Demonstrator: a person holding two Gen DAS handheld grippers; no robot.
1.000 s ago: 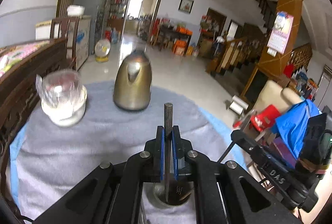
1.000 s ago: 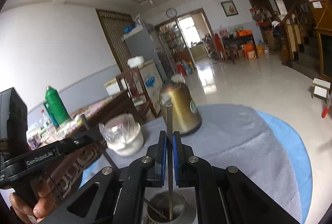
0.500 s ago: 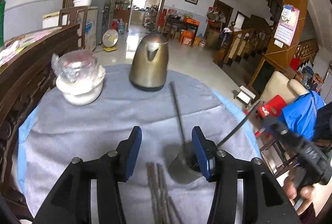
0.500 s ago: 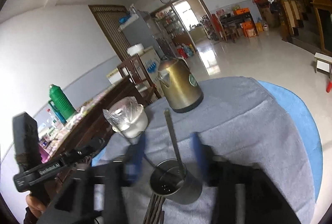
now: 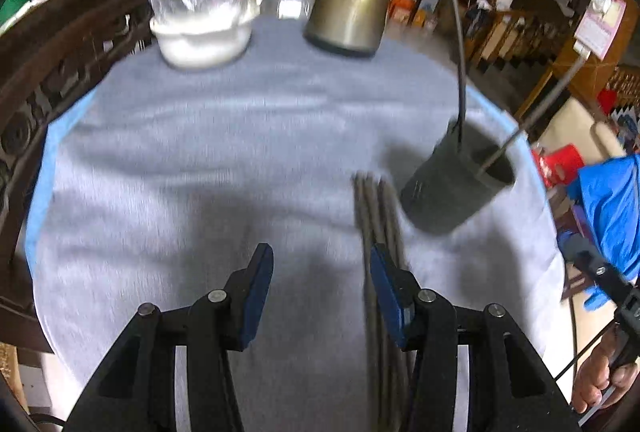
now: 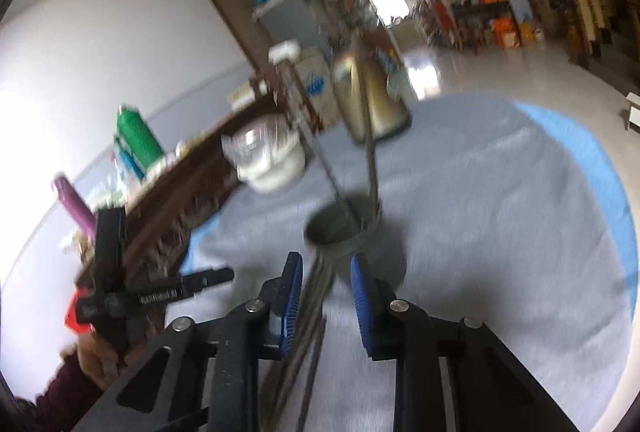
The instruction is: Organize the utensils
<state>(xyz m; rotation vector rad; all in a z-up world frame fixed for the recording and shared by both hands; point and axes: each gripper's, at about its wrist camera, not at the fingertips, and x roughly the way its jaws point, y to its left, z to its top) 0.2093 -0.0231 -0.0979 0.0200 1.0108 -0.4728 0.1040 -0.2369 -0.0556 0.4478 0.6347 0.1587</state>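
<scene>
A: How do the two grippers stand?

B: The left gripper (image 5: 320, 284) is parted about halfway, with bare grey cloth between its blue pads; the bundle of loose utensils (image 5: 378, 216) runs just under its right finger. The right gripper (image 6: 325, 292) is closing, the same bundle lying on the cloth below the gap between its jaws, with nothing gripped.

A: How many utensils?

B: Two long handles (image 5: 460, 44) stand tilted in one metal cup (image 5: 456, 184). The ones lying flat beside the cup look like three or four rods, but they are too blurred to count.

A: What else is there?

B: One brass-coloured kettle (image 5: 348, 12) and one plastic-wrapped white bowl (image 5: 202, 28) sit at the far edge of the surface (image 5: 200, 152), a round top under grey cloth with a blue rim. Beyond lie a tiled hall, a dark wooden bench (image 6: 192, 192), a green flask (image 6: 138, 136) and a bright doorway.
</scene>
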